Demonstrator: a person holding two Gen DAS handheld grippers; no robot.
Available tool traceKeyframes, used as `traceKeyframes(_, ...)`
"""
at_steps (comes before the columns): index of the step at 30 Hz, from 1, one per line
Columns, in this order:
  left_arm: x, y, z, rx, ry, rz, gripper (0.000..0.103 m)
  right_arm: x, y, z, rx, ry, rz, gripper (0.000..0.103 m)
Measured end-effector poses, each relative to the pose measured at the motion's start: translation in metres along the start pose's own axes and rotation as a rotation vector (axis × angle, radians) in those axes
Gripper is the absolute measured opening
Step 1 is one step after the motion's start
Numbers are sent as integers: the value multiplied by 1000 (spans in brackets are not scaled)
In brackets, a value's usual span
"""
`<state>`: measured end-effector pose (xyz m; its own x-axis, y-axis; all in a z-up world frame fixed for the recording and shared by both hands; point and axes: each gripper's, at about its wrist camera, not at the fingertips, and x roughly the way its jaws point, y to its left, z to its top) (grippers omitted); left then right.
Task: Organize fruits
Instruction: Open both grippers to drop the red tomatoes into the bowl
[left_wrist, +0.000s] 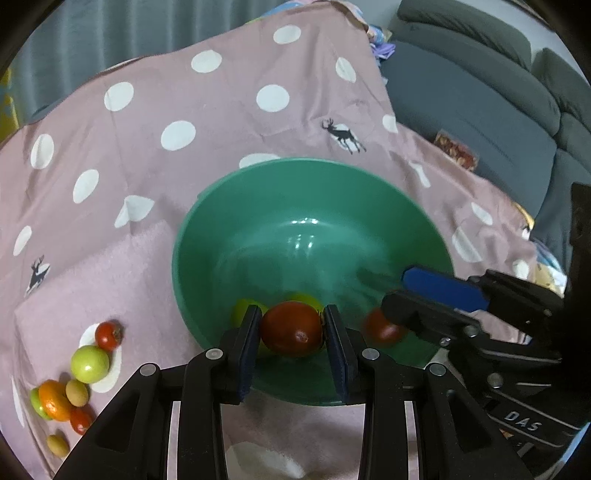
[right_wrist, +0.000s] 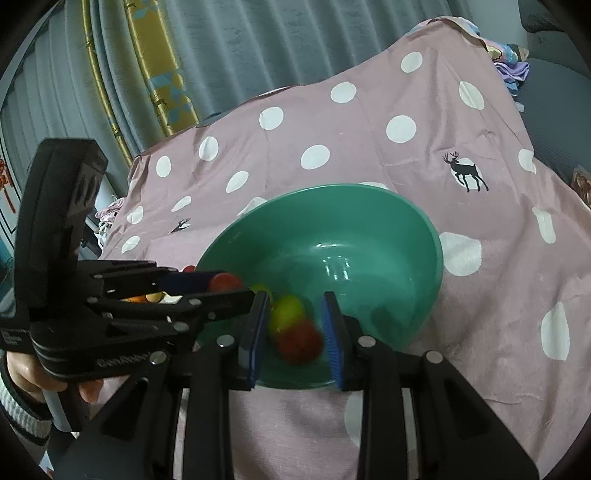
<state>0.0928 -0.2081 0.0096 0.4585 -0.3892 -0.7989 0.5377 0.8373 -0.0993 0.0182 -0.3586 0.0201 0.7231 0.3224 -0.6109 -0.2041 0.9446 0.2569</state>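
My left gripper (left_wrist: 292, 325) is shut on a dark red fruit (left_wrist: 291, 330) and holds it over the near side of the green bowl (left_wrist: 369, 192); the right wrist view shows this left gripper (right_wrist: 233, 286) from the side. Two yellow-green fruits (left_wrist: 242, 310) lie in the bowl behind it. My right gripper (right_wrist: 295, 332) hangs over the bowl's near edge with its pads a little apart. A blurred red fruit (right_wrist: 298, 341) and a yellow-green one (right_wrist: 286, 310) show between the pads, loose in the bowl. Seen from the left wrist, that red fruit (left_wrist: 384, 328) sits below the right gripper (left_wrist: 397, 293).
Several fruits, among them a small red one (left_wrist: 108, 335), a green one (left_wrist: 90, 363) and an orange (left_wrist: 53, 400), lie on the pink dotted cloth (left_wrist: 184, 184) left of the bowl. A grey sofa (left_wrist: 480, 110) stands at the right and curtains (right_wrist: 258, 48) behind. A hand (right_wrist: 22, 373) holds the left gripper.
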Motion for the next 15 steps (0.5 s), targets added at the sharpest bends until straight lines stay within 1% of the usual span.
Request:
traceKeyframes(4,-7,1,1,-11,-25,7,35,-2,-2,0,10,-11,-8,31)
traceKeyframes(5,-9,2,2,-16,-29,9,36,-4,-4,0,18,-18,-7,31)
traceKeyframes(6,-12,4,2,-22,-35,14,43,-5,-5,0,26,-24,-6,32)
traceKeyframes(7,-15,6,1,-31,-47,20,51,-7,-7,1,35,-31,-3,33)
traceKeyframes(11,-35,19,-9,-80,-91,34,61,-12,-12,1,65,-58,-10,38)
traceKeyframes(12,-40,23,-14,-100,-98,46,68,-13,-13,1,71,-63,-10,39)
traceKeyframes(13,-44,27,-18,-115,-105,59,71,-14,-14,1,79,-68,-5,40)
traceKeyframes(15,-53,36,-31,-149,-113,87,72,-15,-15,1,95,-73,25,41)
